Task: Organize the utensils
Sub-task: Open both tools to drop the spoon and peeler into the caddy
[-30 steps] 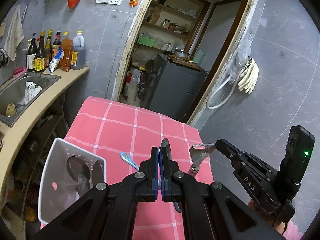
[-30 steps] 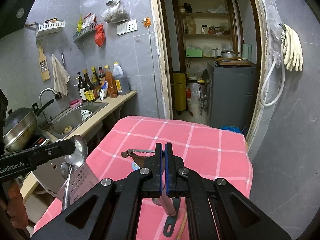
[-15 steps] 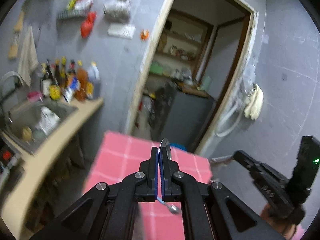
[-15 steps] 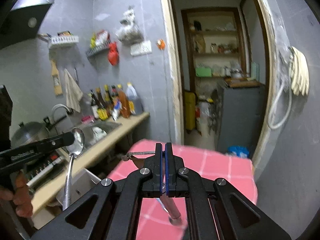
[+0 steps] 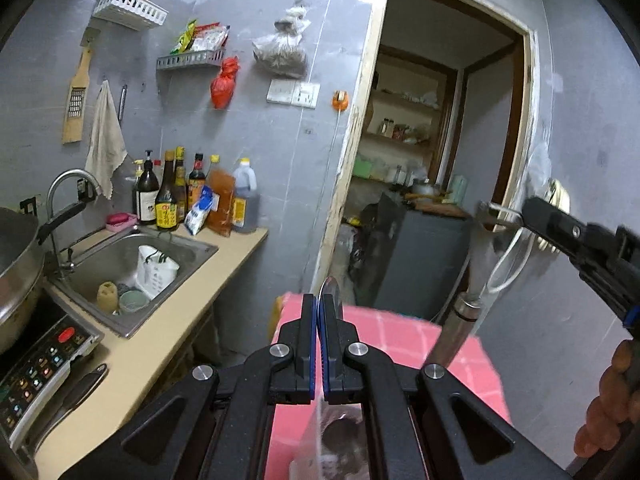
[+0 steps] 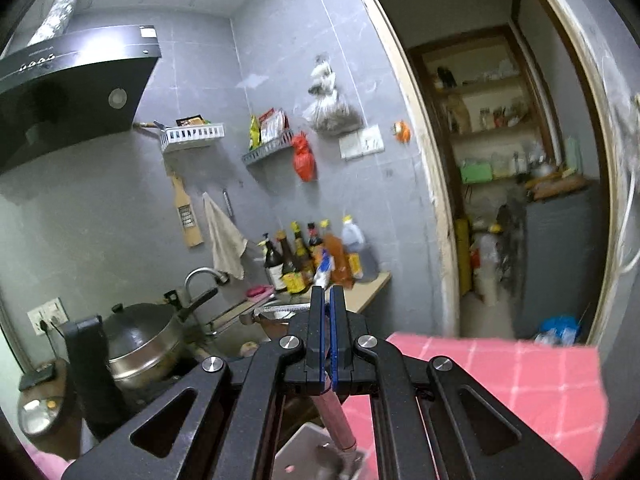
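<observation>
Left wrist view: my left claw (image 5: 319,312) is clamped on a metal spoon (image 5: 331,294), whose bowl stands edge-on just past the pads. My right claw (image 5: 520,216) shows at the right edge of this view, clamped on a metal peeler (image 5: 466,300) whose handle hangs down toward the pink checked tabletop (image 5: 384,332). In the right wrist view the peeler's serrated head juts left of the pads and its handle runs down over a white basket (image 6: 304,450), seen only in part. Both utensils are held clear above the tabletop, neither one deposited. I judge the task in mid-course: two items lifted, placement in the basket outstanding. Whether further utensils lie on the cloth cannot be told.
</observation>
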The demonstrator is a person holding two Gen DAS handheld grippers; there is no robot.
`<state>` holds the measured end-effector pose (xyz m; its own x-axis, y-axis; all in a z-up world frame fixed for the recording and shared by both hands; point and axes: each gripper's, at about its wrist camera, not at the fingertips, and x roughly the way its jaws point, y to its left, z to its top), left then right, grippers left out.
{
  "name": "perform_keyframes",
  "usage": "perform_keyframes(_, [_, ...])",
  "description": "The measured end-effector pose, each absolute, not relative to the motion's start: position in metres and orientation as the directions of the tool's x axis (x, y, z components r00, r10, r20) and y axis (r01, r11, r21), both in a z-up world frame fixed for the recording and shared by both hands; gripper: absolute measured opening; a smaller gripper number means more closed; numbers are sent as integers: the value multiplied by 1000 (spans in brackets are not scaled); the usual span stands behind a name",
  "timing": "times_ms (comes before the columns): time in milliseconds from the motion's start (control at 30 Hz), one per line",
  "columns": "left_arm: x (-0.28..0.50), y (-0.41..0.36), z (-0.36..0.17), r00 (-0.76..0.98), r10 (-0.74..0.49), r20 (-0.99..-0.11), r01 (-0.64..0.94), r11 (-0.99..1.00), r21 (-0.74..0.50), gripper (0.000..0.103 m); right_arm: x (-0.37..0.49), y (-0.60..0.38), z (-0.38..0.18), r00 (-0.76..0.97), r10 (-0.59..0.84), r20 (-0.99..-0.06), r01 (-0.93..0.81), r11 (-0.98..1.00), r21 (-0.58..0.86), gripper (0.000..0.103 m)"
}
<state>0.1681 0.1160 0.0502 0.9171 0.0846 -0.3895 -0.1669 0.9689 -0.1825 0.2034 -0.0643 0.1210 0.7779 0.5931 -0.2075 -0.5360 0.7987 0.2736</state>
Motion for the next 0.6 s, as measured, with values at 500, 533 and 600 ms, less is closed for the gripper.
perform_keyframes(500, [176, 97, 0, 870, 103, -483, -168, 982, -93, 2, 207, -64, -5, 666, 612, -425, -469, 788, 399, 3])
perform_keyframes(533, [175, 97, -1, 867, 95, -489, -162, 982, -96, 2, 207, -66, -8, 660, 612, -436, -464, 788, 404, 3])
perform_keyframes(600, [173, 100, -1, 866, 74, -494, -152, 981, -120, 3, 208, -70, -10, 644, 615, -455, -463, 787, 408, 4])
